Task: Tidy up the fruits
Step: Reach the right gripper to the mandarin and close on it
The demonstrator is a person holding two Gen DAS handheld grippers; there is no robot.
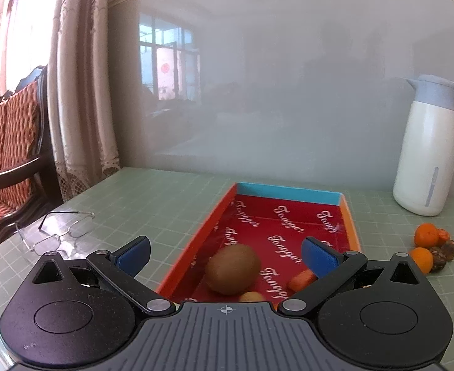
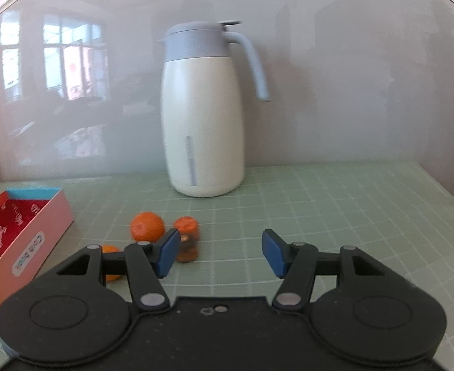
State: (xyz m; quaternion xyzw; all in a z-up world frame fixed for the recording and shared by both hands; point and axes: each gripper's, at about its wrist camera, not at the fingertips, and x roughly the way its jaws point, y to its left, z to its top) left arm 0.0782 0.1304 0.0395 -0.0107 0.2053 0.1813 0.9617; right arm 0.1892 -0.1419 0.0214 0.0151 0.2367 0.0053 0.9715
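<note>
A red box (image 1: 288,216) lined with printed red paper lies on the green mat. A brown kiwi (image 1: 233,269), a small orange fruit (image 1: 301,278) and a yellowish fruit (image 1: 251,296) lie in its near end. My left gripper (image 1: 225,255) is open above them, holding nothing. Right of the box lie two tangerines (image 1: 426,235) and dark brown fruits (image 1: 443,252). In the right wrist view the box (image 2: 28,232) is at the left. My right gripper (image 2: 220,252) is open and empty, just right of a tangerine (image 2: 147,225) and small orange fruits (image 2: 186,227).
A white jug with a grey-blue lid (image 2: 203,111) stands at the back by the glossy wall. Eyeglasses (image 1: 53,232) lie on the mat left of the box. A wooden chair with red cushions (image 1: 7,160) stands beyond the table's left edge.
</note>
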